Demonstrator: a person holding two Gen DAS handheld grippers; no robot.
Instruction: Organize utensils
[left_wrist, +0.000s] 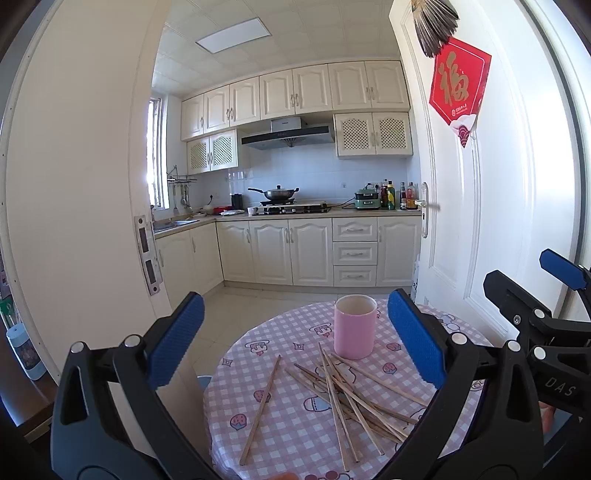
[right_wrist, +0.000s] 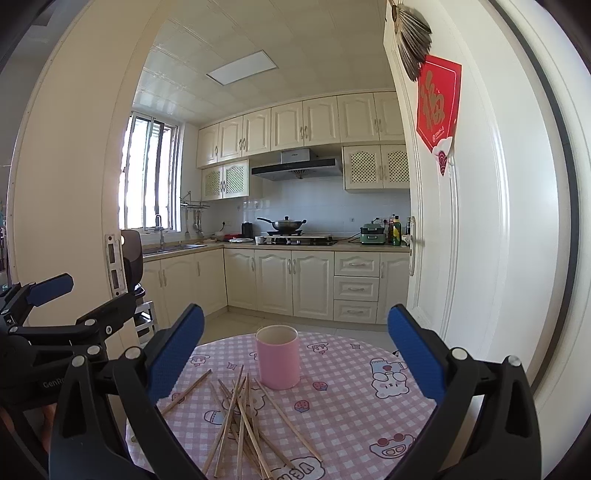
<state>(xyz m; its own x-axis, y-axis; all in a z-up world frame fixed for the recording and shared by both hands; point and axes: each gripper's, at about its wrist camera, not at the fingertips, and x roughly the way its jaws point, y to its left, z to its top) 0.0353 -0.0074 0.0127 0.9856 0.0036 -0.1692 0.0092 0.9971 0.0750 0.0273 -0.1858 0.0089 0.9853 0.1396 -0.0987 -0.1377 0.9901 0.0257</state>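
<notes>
A: Where's everything? B: Pink cup (left_wrist: 355, 326) stands beyond both wide-apart, empty grippers (left_wrist: 295, 339) (right_wrist: 295, 350); chopsticks (left_wrist: 343, 391) lie heaped between the fingers. A: Handling? B: Probably light, stiff, slippery; pinch one mid-shaft.

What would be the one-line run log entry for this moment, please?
stage: before first pick | left gripper: open, empty | right gripper: open, empty | chopsticks: loose pile on table | pink cup: upright, no chopsticks visible inside
</notes>
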